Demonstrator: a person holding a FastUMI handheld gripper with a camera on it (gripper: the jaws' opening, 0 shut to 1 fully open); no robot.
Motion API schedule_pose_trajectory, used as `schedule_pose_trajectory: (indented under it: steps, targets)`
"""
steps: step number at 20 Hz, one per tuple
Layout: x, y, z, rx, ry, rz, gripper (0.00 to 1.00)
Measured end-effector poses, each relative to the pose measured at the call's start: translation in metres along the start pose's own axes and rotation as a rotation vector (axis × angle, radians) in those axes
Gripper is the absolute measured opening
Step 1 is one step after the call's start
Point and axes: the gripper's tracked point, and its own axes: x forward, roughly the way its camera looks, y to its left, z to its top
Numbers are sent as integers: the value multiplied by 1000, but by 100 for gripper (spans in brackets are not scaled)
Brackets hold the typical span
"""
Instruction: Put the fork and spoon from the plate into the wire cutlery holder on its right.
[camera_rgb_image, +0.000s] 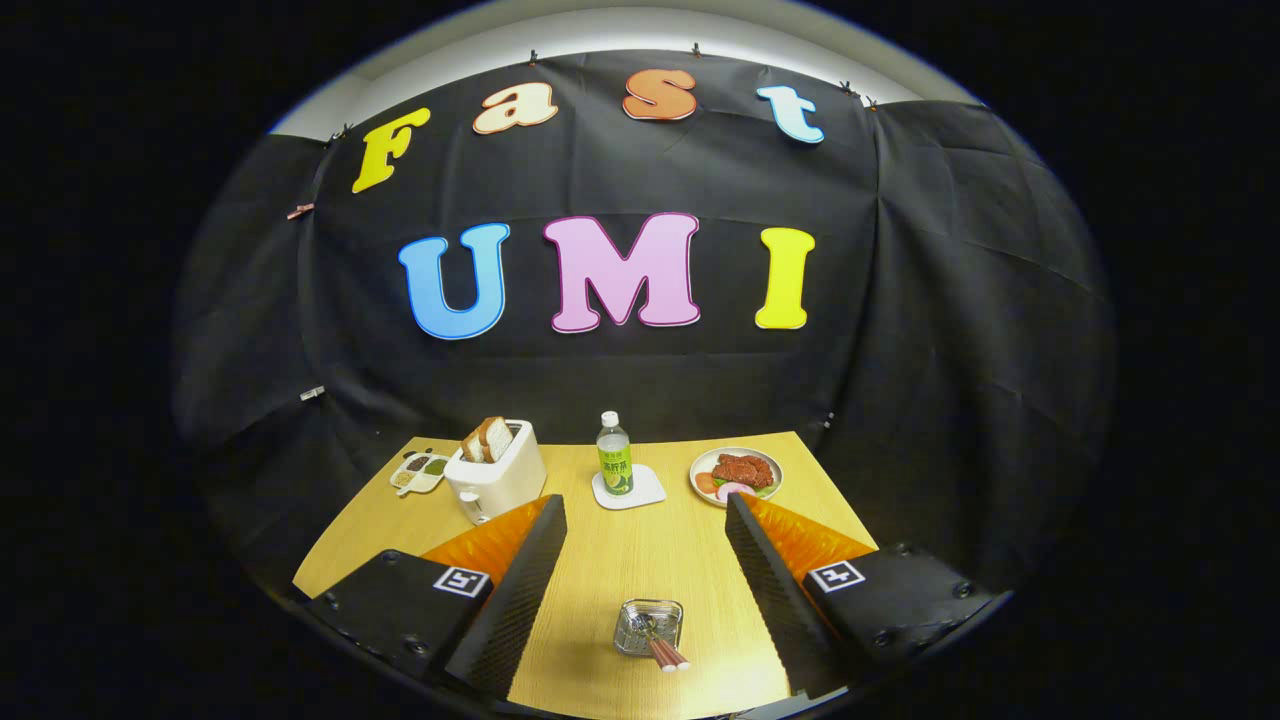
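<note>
My gripper (645, 515) hangs high above the wooden table (610, 560), fingers wide apart and nothing between them. Below, between the fingers and near the table's front edge, stands the wire cutlery holder (648, 626). Two utensils with reddish-brown handles (666, 653) stick out of it, leaning toward me; which is the fork and which the spoon I cannot tell. No plate is visible to the holder's left, where my left finger (520, 590) covers the table.
At the back of the table stand a white toaster (497, 472) with bread slices, a small condiment tray (420, 472), a green-labelled bottle (614, 457) on a white coaster (630, 490), and a plate of meat and vegetables (736, 475).
</note>
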Motion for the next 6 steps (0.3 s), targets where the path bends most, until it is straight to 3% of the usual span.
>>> schedule_pose_trajectory:
  steps: [6]
  targets:
    - [1,1,3,1,-7,-3,99]
